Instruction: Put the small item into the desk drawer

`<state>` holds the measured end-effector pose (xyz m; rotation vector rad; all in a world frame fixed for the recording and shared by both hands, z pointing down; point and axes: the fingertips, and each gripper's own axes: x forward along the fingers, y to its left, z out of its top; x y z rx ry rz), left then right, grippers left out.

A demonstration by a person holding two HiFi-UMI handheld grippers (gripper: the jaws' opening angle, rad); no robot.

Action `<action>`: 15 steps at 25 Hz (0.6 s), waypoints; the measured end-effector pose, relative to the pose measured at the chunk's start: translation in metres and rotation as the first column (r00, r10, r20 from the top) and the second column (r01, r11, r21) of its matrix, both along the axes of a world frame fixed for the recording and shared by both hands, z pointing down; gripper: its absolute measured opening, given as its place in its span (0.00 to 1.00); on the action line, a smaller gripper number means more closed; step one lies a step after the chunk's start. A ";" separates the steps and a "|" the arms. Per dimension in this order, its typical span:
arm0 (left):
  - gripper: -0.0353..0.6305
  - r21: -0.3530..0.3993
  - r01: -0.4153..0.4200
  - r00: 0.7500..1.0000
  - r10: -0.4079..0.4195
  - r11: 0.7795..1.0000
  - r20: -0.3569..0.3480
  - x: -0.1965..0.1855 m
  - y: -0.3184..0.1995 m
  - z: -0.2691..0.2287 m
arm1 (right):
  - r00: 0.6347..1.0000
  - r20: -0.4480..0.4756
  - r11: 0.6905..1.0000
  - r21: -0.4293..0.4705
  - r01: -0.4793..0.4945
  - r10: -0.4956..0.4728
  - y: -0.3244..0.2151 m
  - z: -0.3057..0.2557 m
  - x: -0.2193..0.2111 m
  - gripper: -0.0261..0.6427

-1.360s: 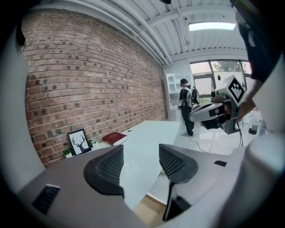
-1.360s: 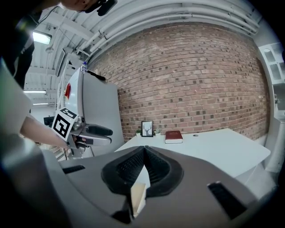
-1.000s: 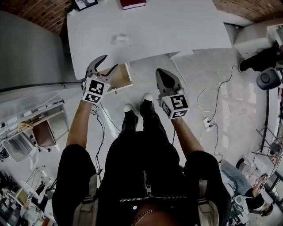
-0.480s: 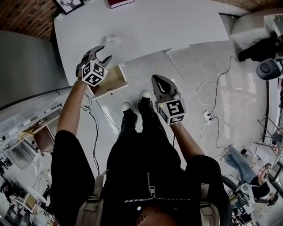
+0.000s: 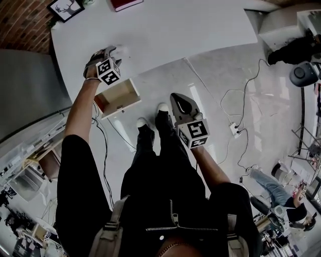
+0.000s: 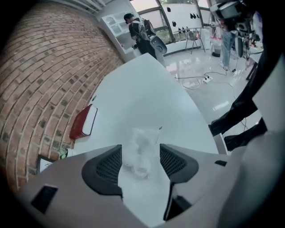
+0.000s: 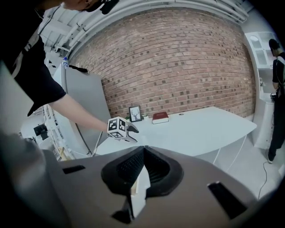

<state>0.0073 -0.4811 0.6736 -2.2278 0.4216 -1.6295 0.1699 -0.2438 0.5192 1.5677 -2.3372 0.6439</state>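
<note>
The small item (image 6: 141,143) is a clear, crumpled piece lying on the white desk (image 5: 175,30) near its front-left edge; in the head view the small item (image 5: 124,49) is a pale spot. My left gripper (image 6: 140,153) is open, its dark pads on either side of the item without closing on it. In the head view the left gripper (image 5: 112,51) reaches over the desk edge. Below that edge the wooden drawer (image 5: 119,98) stands pulled out and looks empty. My right gripper (image 5: 176,99) is shut and empty, held over the floor; the right gripper (image 7: 143,153) points toward the desk.
A red book (image 6: 82,122) and a framed picture (image 5: 66,8) lie at the back of the desk by the brick wall. A grey cabinet (image 5: 25,80) stands to the left. Cables and a power strip (image 5: 234,131) lie on the floor to the right.
My left gripper has moved forward from above the open drawer onto the desk, up to the small item. The right gripper has barely shifted.
</note>
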 end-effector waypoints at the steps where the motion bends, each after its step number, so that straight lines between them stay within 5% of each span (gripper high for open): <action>1: 0.44 0.007 -0.012 1.000 0.012 1.000 0.020 0.001 -0.004 0.004 | 1.000 0.000 1.000 -0.004 -0.002 0.002 0.001 0.002 0.001 0.05; 10: 0.44 -0.043 -0.009 0.994 0.014 0.999 0.107 0.013 -0.020 0.022 | 0.999 0.001 0.998 -0.031 -0.046 0.046 0.009 0.008 0.018 0.05; 15: 0.32 -0.015 0.029 0.994 -0.027 0.999 0.102 0.012 -0.020 0.019 | 0.998 0.012 0.997 -0.042 -0.060 0.061 0.014 0.011 0.024 0.05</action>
